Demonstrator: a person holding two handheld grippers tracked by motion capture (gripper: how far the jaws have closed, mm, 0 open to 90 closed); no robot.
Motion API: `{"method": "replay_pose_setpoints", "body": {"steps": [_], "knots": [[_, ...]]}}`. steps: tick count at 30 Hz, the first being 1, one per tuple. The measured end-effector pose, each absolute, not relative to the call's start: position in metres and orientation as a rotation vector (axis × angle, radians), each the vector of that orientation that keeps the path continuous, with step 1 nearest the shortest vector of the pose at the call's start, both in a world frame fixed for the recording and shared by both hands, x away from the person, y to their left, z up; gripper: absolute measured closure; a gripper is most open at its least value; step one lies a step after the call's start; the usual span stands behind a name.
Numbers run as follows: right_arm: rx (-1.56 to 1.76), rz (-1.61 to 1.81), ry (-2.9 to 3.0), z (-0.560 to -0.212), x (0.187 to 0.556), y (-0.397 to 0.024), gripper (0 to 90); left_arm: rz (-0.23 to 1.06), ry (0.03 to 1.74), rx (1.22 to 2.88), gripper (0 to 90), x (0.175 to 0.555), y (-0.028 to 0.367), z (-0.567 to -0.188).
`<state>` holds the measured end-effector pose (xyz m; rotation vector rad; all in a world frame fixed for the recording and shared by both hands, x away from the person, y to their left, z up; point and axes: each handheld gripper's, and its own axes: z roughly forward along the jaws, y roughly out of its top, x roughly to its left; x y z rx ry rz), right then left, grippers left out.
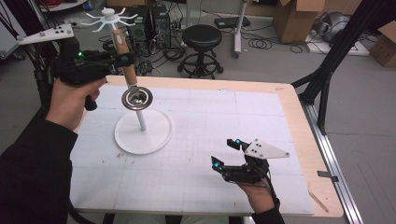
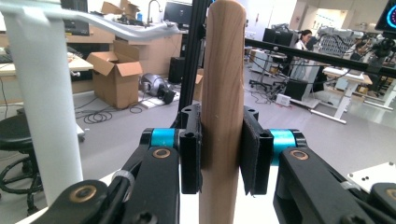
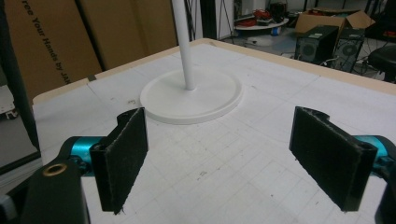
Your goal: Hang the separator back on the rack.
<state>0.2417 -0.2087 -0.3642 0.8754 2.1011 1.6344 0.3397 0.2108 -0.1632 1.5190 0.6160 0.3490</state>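
Wooden handle [image 2: 222, 93] first: it belongs to a small metal strainer [image 1: 137, 98], and the left gripper [image 1: 122, 59] has its jaws clamped on the handle, pads pressed flat to either side of the wood. The strainer hangs in the air above the table's far left corner, bowl downward, handle tilted a little. Just beside it rises the white stand [image 1: 143, 130], a round base on the table with a thin pole and hooked arms [image 1: 110, 17] spreading out at the top. My guess is the strainer is meant for one of those hooks.

The right gripper [image 1: 227, 154] rests near the table's near edge, right of middle, jaws wide apart with nothing between them, facing the stand.

What worries me is the pole. The bowl hangs close in front of it, and a careless swing could knock the light stand and tip it. The grip is also low on smooth round wood, so the strainer might pivot or slide in the pads, leaving its top end off the hook.
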Motion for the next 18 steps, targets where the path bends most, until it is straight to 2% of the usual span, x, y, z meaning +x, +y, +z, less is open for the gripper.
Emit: {"method": "replay_pose_setpoints", "body": {"steps": [18], "knots": [[0.876, 1.646, 2.103, -0.364, 0.241, -0.210, 18.2, 0.368, 0.701, 1.508, 71.7, 0.355, 0.221, -0.171]]}}
